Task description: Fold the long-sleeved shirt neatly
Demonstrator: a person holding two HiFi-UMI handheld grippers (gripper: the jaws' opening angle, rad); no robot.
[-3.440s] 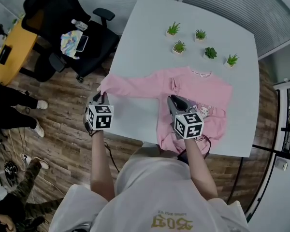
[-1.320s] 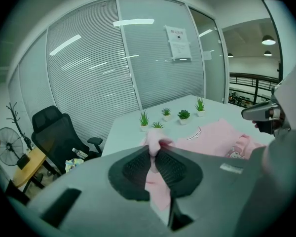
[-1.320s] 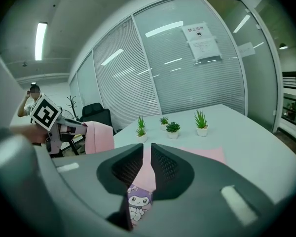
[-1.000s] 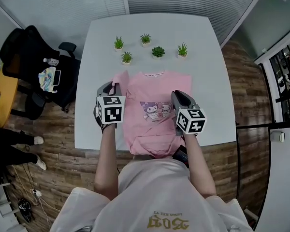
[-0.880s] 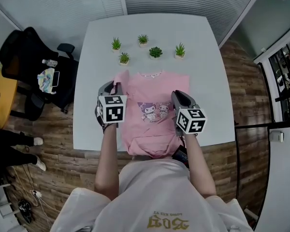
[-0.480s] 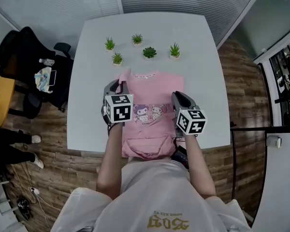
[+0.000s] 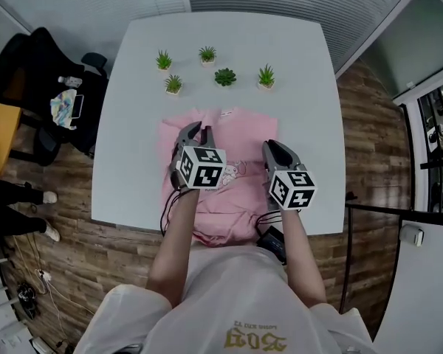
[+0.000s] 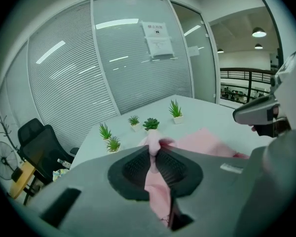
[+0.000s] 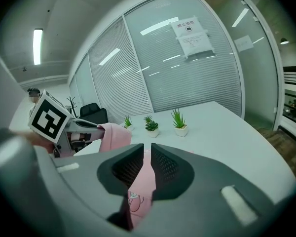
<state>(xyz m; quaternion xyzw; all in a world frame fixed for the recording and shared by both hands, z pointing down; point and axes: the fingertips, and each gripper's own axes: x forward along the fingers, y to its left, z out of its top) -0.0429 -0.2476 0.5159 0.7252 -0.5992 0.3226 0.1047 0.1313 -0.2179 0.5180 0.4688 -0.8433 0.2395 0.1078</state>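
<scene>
A pink long-sleeved shirt (image 7: 240, 131) with a cartoon print lies on the white table (image 7: 129, 139), its hem hanging over the near edge. My left gripper (image 7: 196, 133) hovers over the shirt's left half, shut on a fold of pink fabric (image 8: 152, 147) that it lifts off the table. My right gripper (image 7: 273, 147) is at the shirt's right edge, jaws nearly together with pink cloth (image 9: 144, 174) pinched between them. From the right gripper view, the lifted fold (image 9: 111, 135) hangs from the left gripper. The sleeves are hidden under folds.
Several small potted plants (image 7: 224, 77) stand in a group on the far half of the table, beyond the collar. A black office chair (image 7: 40, 65) with items on it sits left of the table. Wood floor surrounds the table.
My left gripper has carried its pink fold rightward, from the shirt's left edge to over the body. The right gripper came slightly nearer. The shirt's left side now lies folded inward.
</scene>
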